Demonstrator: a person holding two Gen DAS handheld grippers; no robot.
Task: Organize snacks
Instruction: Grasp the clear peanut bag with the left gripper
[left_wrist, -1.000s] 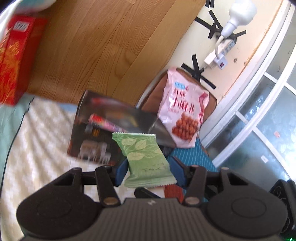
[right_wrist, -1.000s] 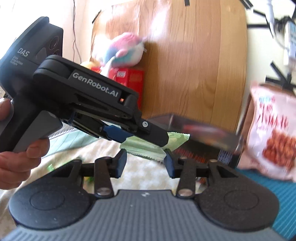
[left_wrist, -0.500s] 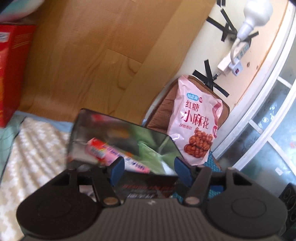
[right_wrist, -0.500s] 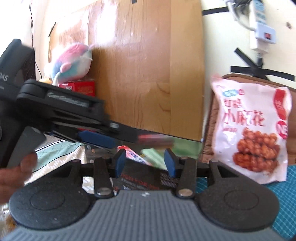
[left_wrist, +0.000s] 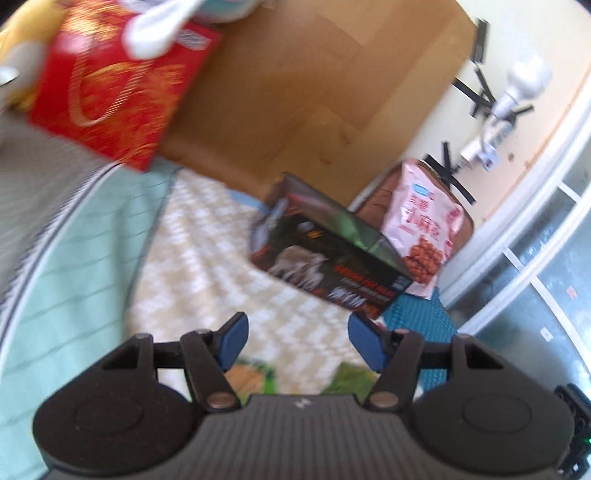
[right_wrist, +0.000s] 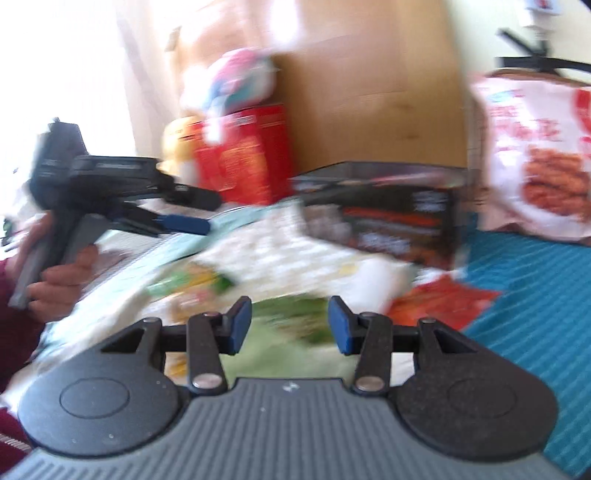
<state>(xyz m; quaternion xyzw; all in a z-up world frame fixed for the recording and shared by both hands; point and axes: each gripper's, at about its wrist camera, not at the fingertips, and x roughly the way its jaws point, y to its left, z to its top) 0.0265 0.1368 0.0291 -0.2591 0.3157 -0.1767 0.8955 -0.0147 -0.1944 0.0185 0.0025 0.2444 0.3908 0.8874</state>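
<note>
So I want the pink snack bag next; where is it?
The pink snack bag stands at the right in both views, propped behind the black box.

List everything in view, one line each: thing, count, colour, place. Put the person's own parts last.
black box: one, black with printed pictures, open top, on the pale patterned cloth.
pink snack bag: one, pink and white, propped upright behind the black box, toward the window side.
red box: one, red with gold print, at the wooden board.
plush toy: one, pink, white and teal, on top of the red box.
green packets: blurred, count unclear, on the cloth near the right gripper.
red-orange packet: one, beside the blue mat.
power strip: one, white, on the wall.
left gripper: black, blue pads, jaws open, nothing between them.
right gripper: same, jaws open.
hand: one, holding the left gripper's handle.
</note>
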